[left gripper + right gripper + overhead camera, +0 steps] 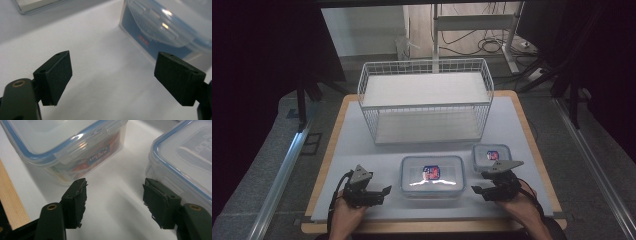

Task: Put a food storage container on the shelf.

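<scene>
From the high view, a pale wooden table (326,165) fills the middle of the frame, topped by a white mat (362,150) that leaves the wood showing as a border along the left, right and bottom edges. A white wire basket with a flat white shelf (426,100) stands at the upper centre of the mat. Below it, at lower centre, lies a large clear plastic container with a blue-rimmed lid (432,176), and to its upper right a small clear plastic container of the same kind (491,156). The left gripper (387,191) sits at lower left of the large container, the right gripper (474,190) at its lower right, both just beside it and both with jaws apart, holding nothing. Grey floor, a metal rail at each lower side, dark curtains at the frame's edges, and desk legs with loose cables at the top surround the table.

In the left gripper view, the two black jaws stand wide over bare white mat; the large container's blue-tinted wall rises at upper right, untouched.

In the right gripper view, the jaws are released above white mat, nothing between them. The small container occupies the upper left, the large one the right edge, very close to the right-hand jaw; contact cannot be told. Wood shows at the left edge.
</scene>
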`<control>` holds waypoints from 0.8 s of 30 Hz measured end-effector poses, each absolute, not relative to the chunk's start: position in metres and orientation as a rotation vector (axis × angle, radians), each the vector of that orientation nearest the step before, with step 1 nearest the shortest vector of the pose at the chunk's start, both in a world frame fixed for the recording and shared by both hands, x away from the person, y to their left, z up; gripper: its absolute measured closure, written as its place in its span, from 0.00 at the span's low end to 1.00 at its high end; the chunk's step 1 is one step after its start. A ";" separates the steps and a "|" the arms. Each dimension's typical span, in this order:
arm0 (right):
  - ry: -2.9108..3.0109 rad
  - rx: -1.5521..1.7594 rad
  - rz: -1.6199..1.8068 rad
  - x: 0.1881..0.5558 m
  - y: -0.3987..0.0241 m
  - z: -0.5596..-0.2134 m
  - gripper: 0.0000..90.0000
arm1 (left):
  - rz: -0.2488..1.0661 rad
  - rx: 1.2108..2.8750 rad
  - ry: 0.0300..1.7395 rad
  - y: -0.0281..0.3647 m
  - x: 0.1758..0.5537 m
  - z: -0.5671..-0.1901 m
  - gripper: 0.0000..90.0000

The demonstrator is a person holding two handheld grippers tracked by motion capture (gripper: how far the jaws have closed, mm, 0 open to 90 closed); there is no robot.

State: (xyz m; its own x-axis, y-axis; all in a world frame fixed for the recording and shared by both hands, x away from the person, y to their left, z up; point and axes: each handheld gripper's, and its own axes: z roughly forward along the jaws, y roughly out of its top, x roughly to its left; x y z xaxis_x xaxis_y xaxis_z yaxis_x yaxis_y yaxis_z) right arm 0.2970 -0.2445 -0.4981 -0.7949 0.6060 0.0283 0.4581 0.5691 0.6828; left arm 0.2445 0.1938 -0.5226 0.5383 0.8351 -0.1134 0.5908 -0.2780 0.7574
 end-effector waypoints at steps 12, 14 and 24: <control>2.571 0.986 1.111 0.295 -0.250 -0.481 0.39 | 0.314 1.942 1.179 0.201 0.250 -0.516 0.14; 2.568 0.997 1.140 0.296 -0.251 -0.478 0.37 | 0.319 1.942 1.183 0.201 0.248 -0.511 0.14; 2.584 0.967 1.240 0.296 -0.240 -0.466 0.28 | 0.245 1.986 1.137 0.185 0.250 -0.493 0.05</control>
State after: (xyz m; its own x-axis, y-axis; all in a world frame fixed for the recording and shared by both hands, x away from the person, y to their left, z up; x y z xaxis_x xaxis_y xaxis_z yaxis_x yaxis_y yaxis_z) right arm 0.2963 -0.2402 -0.4664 -0.7897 0.5918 0.1620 0.4966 0.4615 0.7352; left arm 0.2505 0.1855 -0.4931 0.5739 0.7902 -0.2151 0.6318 -0.2601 0.7301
